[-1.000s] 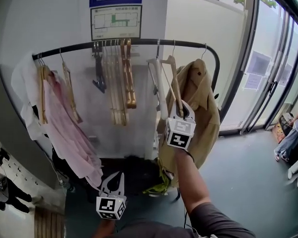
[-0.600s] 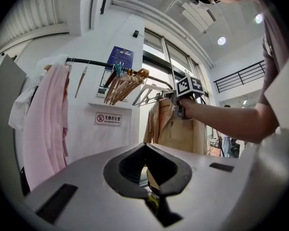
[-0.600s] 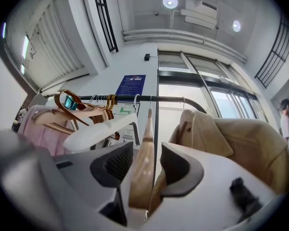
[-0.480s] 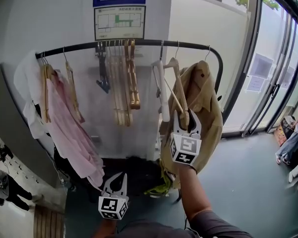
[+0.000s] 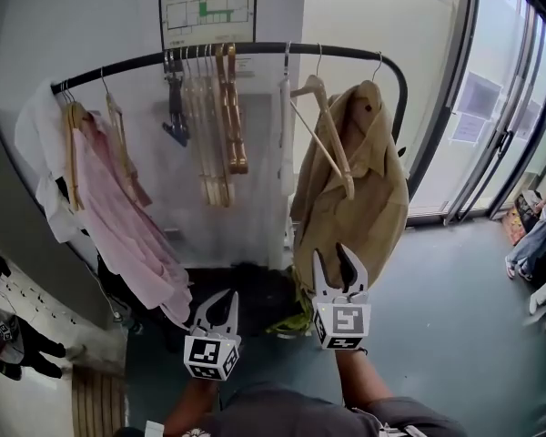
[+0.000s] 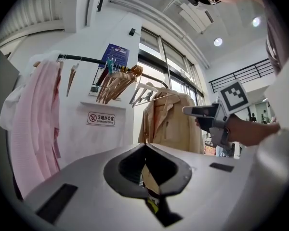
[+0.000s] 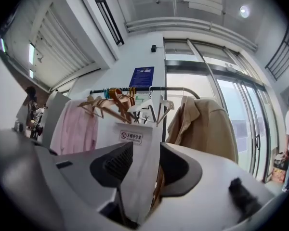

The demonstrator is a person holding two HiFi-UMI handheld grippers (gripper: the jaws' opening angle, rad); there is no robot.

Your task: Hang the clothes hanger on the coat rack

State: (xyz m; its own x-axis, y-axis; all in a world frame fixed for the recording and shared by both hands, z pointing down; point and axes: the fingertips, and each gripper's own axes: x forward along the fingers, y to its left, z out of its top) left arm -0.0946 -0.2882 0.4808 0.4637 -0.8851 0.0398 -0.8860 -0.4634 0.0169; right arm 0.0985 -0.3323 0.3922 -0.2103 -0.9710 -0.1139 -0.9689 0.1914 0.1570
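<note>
A light wooden hanger (image 5: pixel 326 127) hangs by its hook from the black rack bar (image 5: pixel 246 51), tilted, just left of a beige jacket (image 5: pixel 359 189). My right gripper (image 5: pixel 333 257) is well below it, in front of the jacket's hem, open with nothing between its fingers. In the right gripper view the right gripper (image 7: pixel 145 150) faces the rack bar (image 7: pixel 149 88) from a distance. My left gripper (image 5: pixel 224 297) is low at centre-left, shut and empty; in the left gripper view its (image 6: pixel 144 147) tips meet.
A pink shirt (image 5: pixel 118 217) and a white garment hang at the rack's left end. A bunch of wooden hangers (image 5: pixel 214 126) and a white hanger (image 5: pixel 285 144) hang mid-bar. Glass doors (image 5: pixel 491 126) stand to the right. Dark bags (image 5: pixel 246 303) lie under the rack.
My right gripper let go of the wooden hanger, opened, and dropped down and back from the rack. The hanger stays on the bar. The left gripper barely moved.
</note>
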